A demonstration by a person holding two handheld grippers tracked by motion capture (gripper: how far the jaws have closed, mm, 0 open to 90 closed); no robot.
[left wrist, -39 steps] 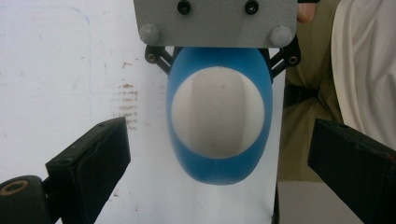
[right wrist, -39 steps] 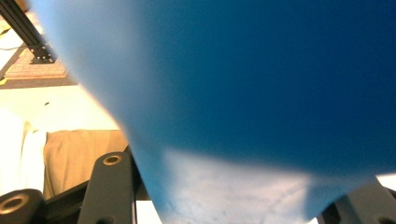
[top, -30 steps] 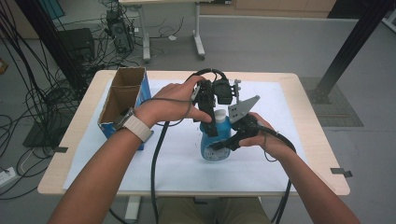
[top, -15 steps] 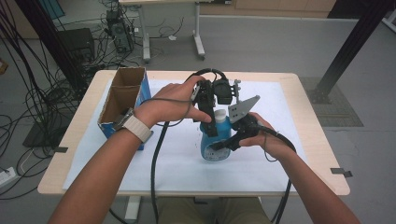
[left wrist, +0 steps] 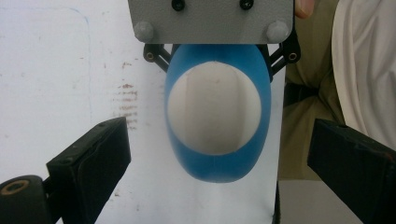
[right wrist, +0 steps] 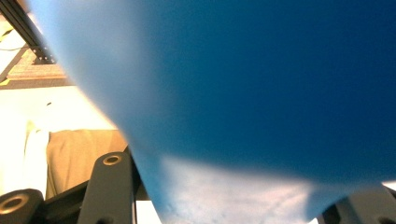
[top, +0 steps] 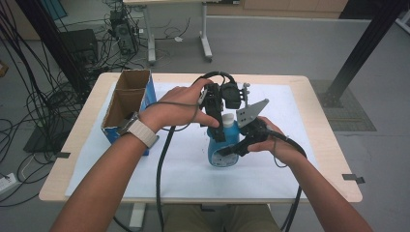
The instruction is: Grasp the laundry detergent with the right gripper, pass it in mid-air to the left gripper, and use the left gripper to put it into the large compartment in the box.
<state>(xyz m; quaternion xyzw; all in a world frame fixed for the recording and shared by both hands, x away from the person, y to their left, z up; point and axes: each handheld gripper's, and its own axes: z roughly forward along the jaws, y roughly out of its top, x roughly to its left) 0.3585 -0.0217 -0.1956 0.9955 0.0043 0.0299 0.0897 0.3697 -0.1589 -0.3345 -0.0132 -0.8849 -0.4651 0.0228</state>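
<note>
The desk (top: pixel 319 169) carries a white sheet, and near its middle stands a blue bottle (top: pixel 223 147) with a white cap (left wrist: pixel 213 109); its long axis is upright. Well apart from both tools, toward the person's left side, stands an open cardboard box (top: pixel 126 104), which I judge plays no part in this step. The right hand-held gripper (top: pixel 235 146) comes to the bottle from the side, lying about level, and it is clenched on the blue body, which sits directly between its jaws and very close in front of its camera. The left hand-held gripper (top: pixel 216 126) hangs over the bottle and points down along the upright axis. In the left gripper view the cap lies straight ahead, centred between the two black jaws, which stand released, wide on both sides and touching nothing. So the cap is nearer to the left tool, directly under it. I judge that the coming move is a short descent along this axis, then closing on the cap while the right tool keeps the body from turning.
</note>
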